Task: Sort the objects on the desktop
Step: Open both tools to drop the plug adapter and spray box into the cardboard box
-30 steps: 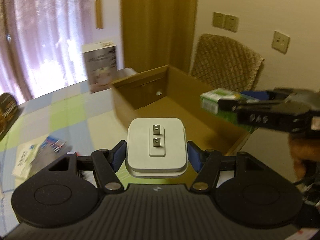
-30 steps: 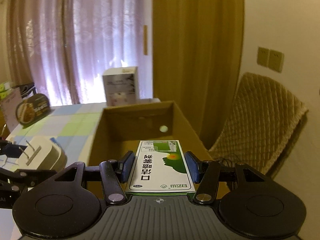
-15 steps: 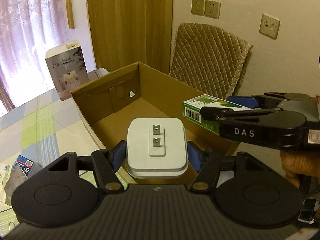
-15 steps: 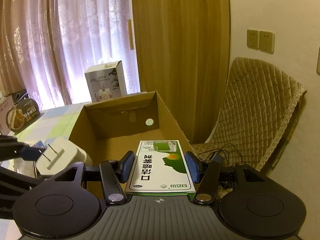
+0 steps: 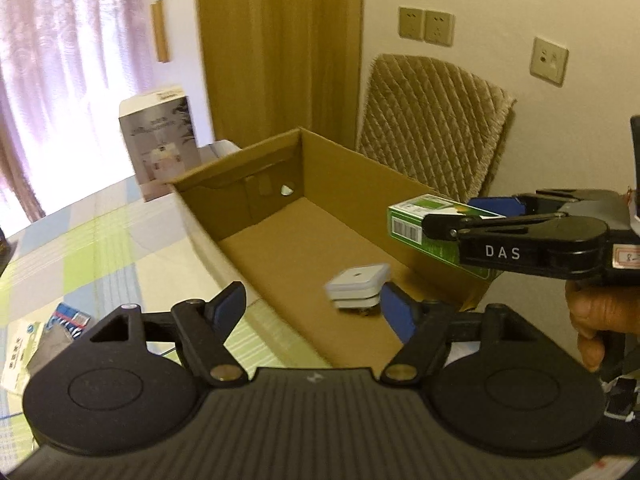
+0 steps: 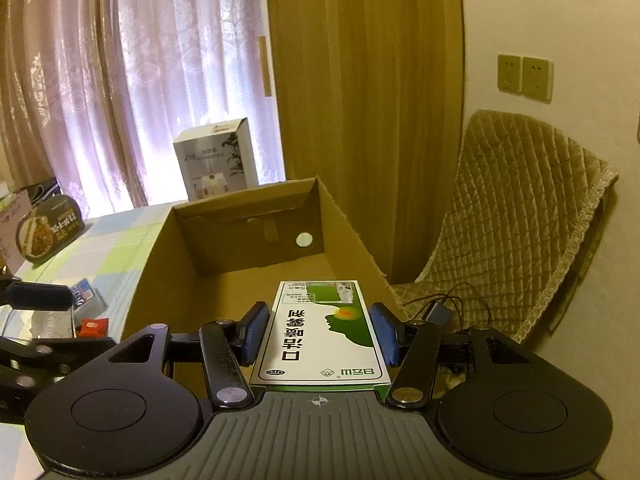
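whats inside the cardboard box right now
A white square plug adapter lies on the floor of the open brown cardboard box. The near end is hidden by the left gripper.

Home room (curtains [image 6: 120, 80], padded chair [image 6: 520, 220])

The cardboard box [image 5: 320, 248] lies open at frame centre; only the white charger [image 5: 357, 286] occupies its near floor.

The box [image 5: 320, 240] at frame centre is matt brown cardboard — plain and unprinted. The charger [image 5: 357, 286] inside looks smooth white plastic; the carton [image 6: 324, 336] — glossy printed card.
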### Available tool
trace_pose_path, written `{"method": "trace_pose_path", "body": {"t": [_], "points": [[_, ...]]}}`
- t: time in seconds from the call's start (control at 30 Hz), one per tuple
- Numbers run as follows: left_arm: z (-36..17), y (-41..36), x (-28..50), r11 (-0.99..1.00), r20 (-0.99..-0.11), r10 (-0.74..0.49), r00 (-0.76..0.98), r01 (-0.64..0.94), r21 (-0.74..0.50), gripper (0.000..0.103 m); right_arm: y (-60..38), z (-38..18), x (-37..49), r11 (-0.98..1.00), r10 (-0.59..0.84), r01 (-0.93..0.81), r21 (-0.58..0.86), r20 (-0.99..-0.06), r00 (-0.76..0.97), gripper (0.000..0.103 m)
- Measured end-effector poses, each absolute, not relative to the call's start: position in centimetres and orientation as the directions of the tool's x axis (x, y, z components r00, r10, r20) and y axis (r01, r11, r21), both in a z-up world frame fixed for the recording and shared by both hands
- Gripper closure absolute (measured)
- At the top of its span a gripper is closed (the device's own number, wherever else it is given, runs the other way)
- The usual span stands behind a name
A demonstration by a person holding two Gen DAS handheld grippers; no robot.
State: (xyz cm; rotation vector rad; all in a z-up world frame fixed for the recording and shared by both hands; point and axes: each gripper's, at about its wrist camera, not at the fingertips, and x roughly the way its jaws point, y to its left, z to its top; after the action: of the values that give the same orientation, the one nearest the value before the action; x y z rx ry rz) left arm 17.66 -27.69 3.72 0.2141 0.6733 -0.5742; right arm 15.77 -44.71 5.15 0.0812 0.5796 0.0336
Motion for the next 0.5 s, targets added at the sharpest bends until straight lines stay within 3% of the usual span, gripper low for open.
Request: {"method": "trace_pose_path", "body": {"t": [0.27,0.37,0.5], "points": [[4.4,-25.2,16.8,0.849,-0.626,-0.421,0.657,0.528,-0.016,0.029,-43.3,5.4,16.5,0.989,0.121,-0.059,0.133,-0.526,0.842,0.05],[4.4,-24.5,16.6,0.856,-0.624,-0.412,0.664,0.517,-0.015,0.029,-42.9,5.8,16.4,0.988,0.117,-0.052,0.142,-0.503,0.857,0.017],[4.1,-23.2,16.3,0.871,-0.624,-0.396,0.674,0.491,-0.022,0.029,-42.4,6.4,15.9,0.99,0.119,-0.07,0.119,-0.485,0.867,0.017]]}}
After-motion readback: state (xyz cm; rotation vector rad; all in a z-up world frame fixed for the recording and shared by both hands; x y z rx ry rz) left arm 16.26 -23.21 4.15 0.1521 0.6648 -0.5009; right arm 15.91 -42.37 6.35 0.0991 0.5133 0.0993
